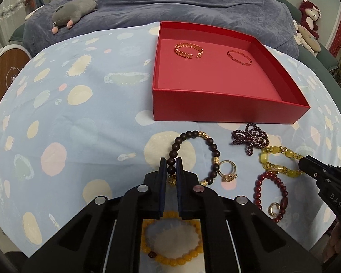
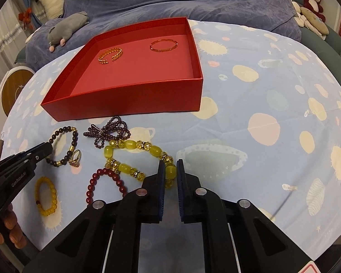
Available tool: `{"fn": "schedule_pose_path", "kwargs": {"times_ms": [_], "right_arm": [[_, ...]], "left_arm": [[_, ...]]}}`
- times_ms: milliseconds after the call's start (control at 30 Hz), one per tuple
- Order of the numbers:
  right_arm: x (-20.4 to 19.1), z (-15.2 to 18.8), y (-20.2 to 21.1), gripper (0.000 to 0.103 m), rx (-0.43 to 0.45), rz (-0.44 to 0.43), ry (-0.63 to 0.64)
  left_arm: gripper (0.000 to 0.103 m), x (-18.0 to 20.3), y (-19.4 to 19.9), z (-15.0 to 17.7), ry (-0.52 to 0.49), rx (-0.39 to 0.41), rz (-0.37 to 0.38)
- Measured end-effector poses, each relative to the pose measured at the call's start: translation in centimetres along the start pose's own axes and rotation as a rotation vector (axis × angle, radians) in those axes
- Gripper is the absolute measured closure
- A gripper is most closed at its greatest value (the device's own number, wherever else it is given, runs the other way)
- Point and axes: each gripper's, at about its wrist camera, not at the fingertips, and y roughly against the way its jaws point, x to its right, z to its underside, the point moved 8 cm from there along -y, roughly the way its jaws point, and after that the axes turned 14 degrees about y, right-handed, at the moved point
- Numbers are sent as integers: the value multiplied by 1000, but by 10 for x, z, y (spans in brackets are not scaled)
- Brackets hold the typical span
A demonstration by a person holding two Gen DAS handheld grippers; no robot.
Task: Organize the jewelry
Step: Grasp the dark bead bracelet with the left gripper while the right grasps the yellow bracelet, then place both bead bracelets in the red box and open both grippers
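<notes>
A red box [image 1: 216, 104] [image 2: 125, 100] holds a gold leaf cuff [image 1: 188, 50] [image 2: 110, 55] and a thin gold bangle [image 1: 239, 57] [image 2: 164, 45]. In front lie a dark bead bracelet [image 1: 194, 157] [image 2: 63, 146], a gold ring [image 1: 227, 170] [image 2: 75, 158], a purple bead bow [image 1: 250, 140] [image 2: 109, 132], a yellow-green bracelet [image 1: 279, 161] [image 2: 136, 157], a red bead bracelet [image 1: 270, 195] [image 2: 106, 186] and an orange bracelet [image 1: 172, 238] [image 2: 46, 196]. My left gripper [image 1: 171, 166] [image 2: 45, 147] is shut on the dark bracelet. My right gripper [image 2: 170, 167] [image 1: 303, 161] is shut on the yellow-green bracelet.
A blue patterned cloth [image 1: 79, 113] [image 2: 261, 113] covers the table. A small ring [image 1: 274, 208] lies inside the red bracelet. A grey plush [image 1: 72, 13] [image 2: 66, 28] lies on the blue bedding behind. More plush toys [image 1: 309, 22] [image 2: 311, 0] sit at the far right.
</notes>
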Motion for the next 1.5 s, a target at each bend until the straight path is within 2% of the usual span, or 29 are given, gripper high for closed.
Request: {"fn": "schedule_pose_path", "kwargs": {"times_ms": [433,733,900,1167,1267,1367,1500], "right_arm": [[14,19,63,94,52,-12,-58],[14,1,93,94,96,-22,-43],[10,-35,104,94,142,-46,-5],[-1,-128,101,94,225,-92,54],[-6,-161,90,94,242,-123,60],[-10,-185,71,94,246,-157,57],[-11,-199,31,94,208,-194,33]], "left_arm": [[95,-2,58,16,29,11,44],[95,15,91,3,-9,39,95],[95,37,103,-23,-41,69,142],[95,79,93,-91,-38,77,253],[95,96,83,-116,-38,77,290],[95,108,65,-133,-21,44,331],[95,114,29,-146,5,-3,350]]}}
